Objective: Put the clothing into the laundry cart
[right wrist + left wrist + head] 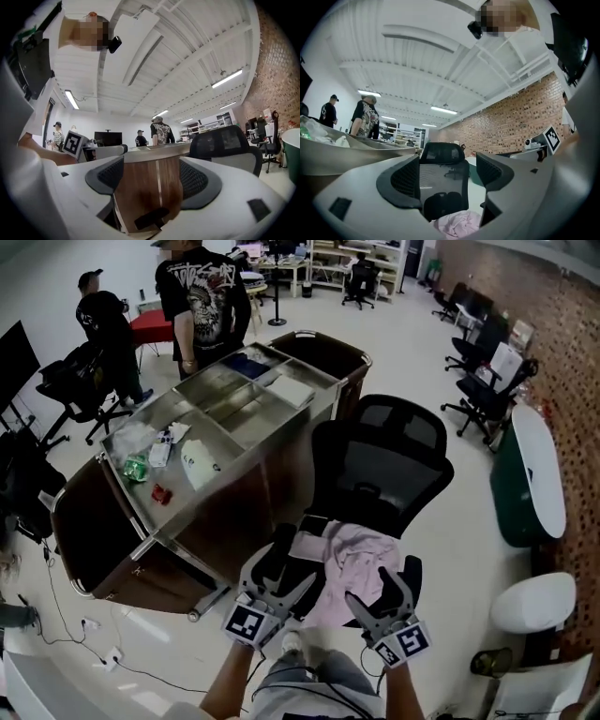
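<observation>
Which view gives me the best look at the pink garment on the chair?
The head view: the pink garment lies spread over the chair seat, nearly all in sight. The left gripper view catches only a crumpled edge of it at the bottom. The right gripper view shows none of it.

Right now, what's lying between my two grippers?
The pink garment, heaped on the black office chair, lies between the left gripper and the right gripper; the head view shows it.
</observation>
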A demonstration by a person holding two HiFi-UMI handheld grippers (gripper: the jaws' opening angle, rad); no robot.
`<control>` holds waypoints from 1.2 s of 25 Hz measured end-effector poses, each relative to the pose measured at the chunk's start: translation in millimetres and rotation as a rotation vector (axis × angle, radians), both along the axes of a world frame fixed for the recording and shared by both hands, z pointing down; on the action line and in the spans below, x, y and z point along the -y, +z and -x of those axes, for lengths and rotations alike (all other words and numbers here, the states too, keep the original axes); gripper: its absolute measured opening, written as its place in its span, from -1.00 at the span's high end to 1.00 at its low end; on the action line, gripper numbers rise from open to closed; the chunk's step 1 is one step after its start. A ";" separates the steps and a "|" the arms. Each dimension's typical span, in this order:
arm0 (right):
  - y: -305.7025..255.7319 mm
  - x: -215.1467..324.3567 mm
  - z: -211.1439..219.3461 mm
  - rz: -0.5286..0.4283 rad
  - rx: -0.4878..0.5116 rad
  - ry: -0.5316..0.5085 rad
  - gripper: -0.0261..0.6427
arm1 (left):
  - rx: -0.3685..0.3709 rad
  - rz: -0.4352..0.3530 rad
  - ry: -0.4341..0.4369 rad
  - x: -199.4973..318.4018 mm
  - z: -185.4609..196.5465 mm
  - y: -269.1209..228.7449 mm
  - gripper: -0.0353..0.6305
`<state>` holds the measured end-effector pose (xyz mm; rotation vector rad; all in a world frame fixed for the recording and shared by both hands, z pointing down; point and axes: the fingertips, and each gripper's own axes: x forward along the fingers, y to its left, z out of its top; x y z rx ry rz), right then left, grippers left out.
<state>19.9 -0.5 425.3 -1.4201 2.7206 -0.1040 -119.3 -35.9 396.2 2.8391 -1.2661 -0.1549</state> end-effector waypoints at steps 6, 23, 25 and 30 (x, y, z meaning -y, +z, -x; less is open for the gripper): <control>58.7 34.1 -33.1 0.107 -0.035 0.112 -0.38 | 0.032 0.048 0.035 34.9 -17.3 30.2 -0.21; 516.2 186.7 -189.9 0.943 -0.282 0.318 -0.99 | 0.130 0.250 0.164 123.4 -136.4 244.7 -0.21; 574.7 191.4 -198.7 1.038 -0.261 0.353 -0.99 | 0.131 0.294 0.161 130.4 -138.1 276.9 -0.21; 669.8 206.0 -203.5 1.159 -0.211 0.443 -0.99 | 0.160 0.386 0.154 141.4 -129.9 342.7 -0.21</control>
